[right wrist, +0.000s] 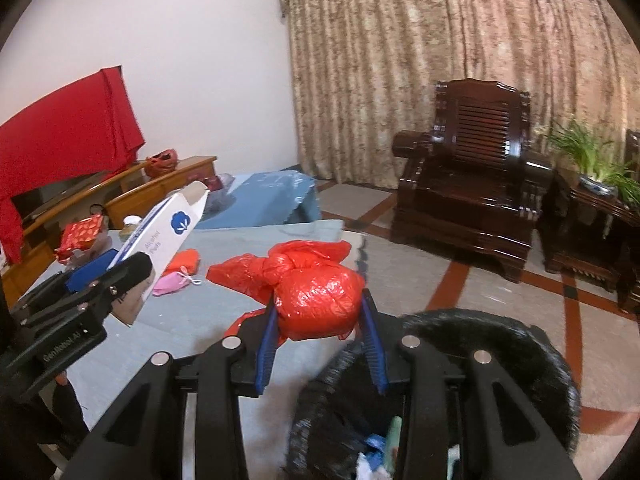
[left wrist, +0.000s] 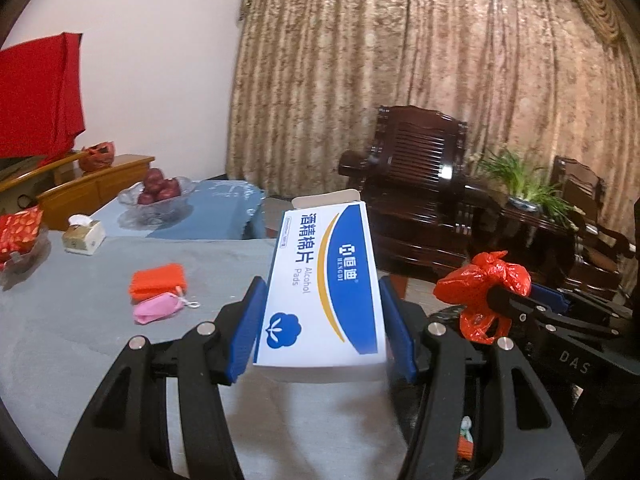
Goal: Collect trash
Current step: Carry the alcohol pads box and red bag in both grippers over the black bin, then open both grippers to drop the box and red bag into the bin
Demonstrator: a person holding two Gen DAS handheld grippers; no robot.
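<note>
My left gripper (left wrist: 324,332) has its fingers pinching a white and blue box (left wrist: 326,280) of alcohol pads by its two long sides, the open flap end pointing to 12 o'clock; my right gripper (right wrist: 320,344) has its fingers pressed on a knotted red bag (right wrist: 320,296), its loose tail trailing toward 10 o'clock; both loads are up off the desk (left wrist: 80,320). In the right wrist view a black bin (right wrist: 460,380) sits at 5 o'clock just below the red bag, its rim open, with blue, white and green scraps in it. On the desk at 9 o'clock of the box lie an orange pouch (left wrist: 158,280) and a pink pouch (left wrist: 158,308), touching; farther at 10 o'clock stand a tissue box (left wrist: 84,236) and a glass bowl (left wrist: 160,196) of red apples. The desk edge runs close by the bin; beyond it at 1 o'clock the tiled floor (right wrist: 400,208) lies open up to a dark wooden chair (right wrist: 472,184).
</note>
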